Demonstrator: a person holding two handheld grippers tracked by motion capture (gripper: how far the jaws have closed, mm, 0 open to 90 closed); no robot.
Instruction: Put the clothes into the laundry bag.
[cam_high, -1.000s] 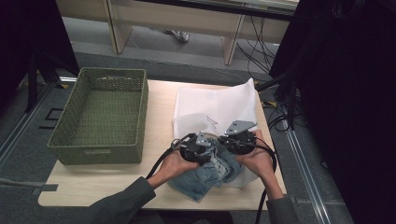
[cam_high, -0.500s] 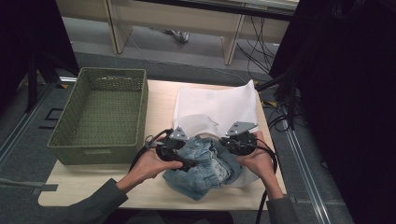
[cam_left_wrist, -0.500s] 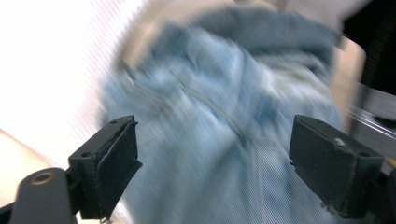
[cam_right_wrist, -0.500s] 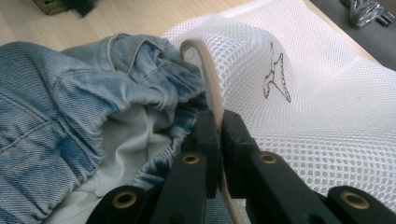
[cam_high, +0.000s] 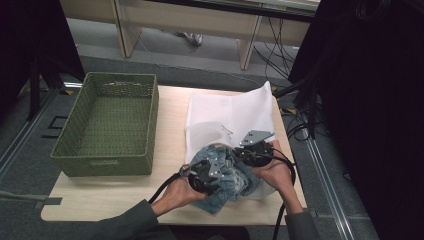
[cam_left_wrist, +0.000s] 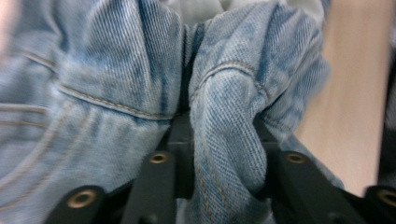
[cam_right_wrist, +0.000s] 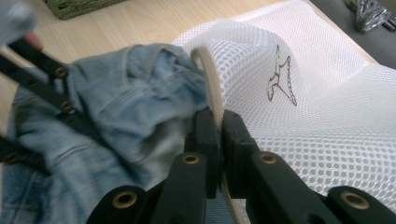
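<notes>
The green wicker basket (cam_high: 107, 125) sits empty along the table's (cam_high: 100, 197) left edge, just as it does in both earlier frames. Right of it, near the front edge, the left gripper (cam_high: 206, 176) has just been closing its jaws, and its own view shows them pinching a bunched fold of the denim jeans (cam_left_wrist: 224, 116), seam and all. Half a second ago that hand was swung out to the left of the heap; now it is back in against the denim, so this looks like a fresh grab for pushing more of the garment into the white mesh laundry bag (cam_high: 230, 117). The right gripper (cam_right_wrist: 218, 122) has not shifted: its jaws are pressed together on the bag's corded rim (cam_right_wrist: 211, 81), holding the mouth up toward the front right corner, the jeans lying partly inside it.
</notes>
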